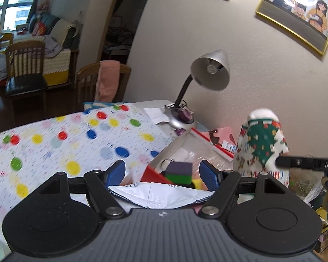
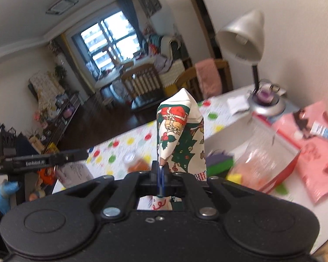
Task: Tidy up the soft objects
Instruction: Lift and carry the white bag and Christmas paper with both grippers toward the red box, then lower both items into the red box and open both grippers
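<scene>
My right gripper is shut on a white Christmas-print cloth that stands up in a cone above its fingers; the cloth also shows at the right of the left wrist view, pinched by the right gripper. My left gripper is open and empty above a white paper packet, its blue pads apart. Beyond it a purple-and-green sponge block lies in a red-edged open box, also seen in the right wrist view.
A polka-dot cloth covers the table. A silver desk lamp stands at the back by the wall. A pink packet lies at the right. Wooden chairs stand behind the table.
</scene>
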Demonstrator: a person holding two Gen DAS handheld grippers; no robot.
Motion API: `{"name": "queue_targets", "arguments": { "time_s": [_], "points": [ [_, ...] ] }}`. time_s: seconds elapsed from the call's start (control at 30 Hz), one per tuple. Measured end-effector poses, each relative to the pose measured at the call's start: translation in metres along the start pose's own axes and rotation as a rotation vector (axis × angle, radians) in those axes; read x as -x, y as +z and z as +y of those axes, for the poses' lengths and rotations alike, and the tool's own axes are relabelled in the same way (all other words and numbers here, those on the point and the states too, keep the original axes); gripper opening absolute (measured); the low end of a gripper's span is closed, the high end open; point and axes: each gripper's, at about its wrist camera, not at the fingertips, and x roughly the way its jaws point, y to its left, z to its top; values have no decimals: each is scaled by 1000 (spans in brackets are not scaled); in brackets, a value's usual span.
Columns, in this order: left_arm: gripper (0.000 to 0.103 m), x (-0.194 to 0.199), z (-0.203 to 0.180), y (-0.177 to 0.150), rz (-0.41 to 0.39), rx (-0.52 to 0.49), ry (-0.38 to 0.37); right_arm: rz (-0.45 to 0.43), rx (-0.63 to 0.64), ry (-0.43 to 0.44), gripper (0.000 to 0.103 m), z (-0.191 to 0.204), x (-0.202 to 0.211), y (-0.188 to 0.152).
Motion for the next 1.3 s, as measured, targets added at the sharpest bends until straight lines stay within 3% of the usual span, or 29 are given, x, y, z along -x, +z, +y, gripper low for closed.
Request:
{"name": "queue_targets", "arguments": {
  "time_s": [0.17, 0.5, 0.73, 1.03, 1.3],
  "points": [
    [75, -33, -29, 27, 2, -30, -4, -35, 17, -29, 1, -30, -3, 28],
    [75, -111, -85, 57, 24, -83, -10, 3, 89, -169, 1, -89, -28, 63],
    [75, -164, -108, 68, 40, -95, -23, 45, 130, -219, 1, -123, -57, 80],
    [75, -234, -109, 57, 78, -15, -50, 186, 212, -252, 1, -147, -119, 63],
    [75, -263, -113, 44, 37, 1, -98, 245, 155, -169, 1, -165, -152, 44]
  ]
}}
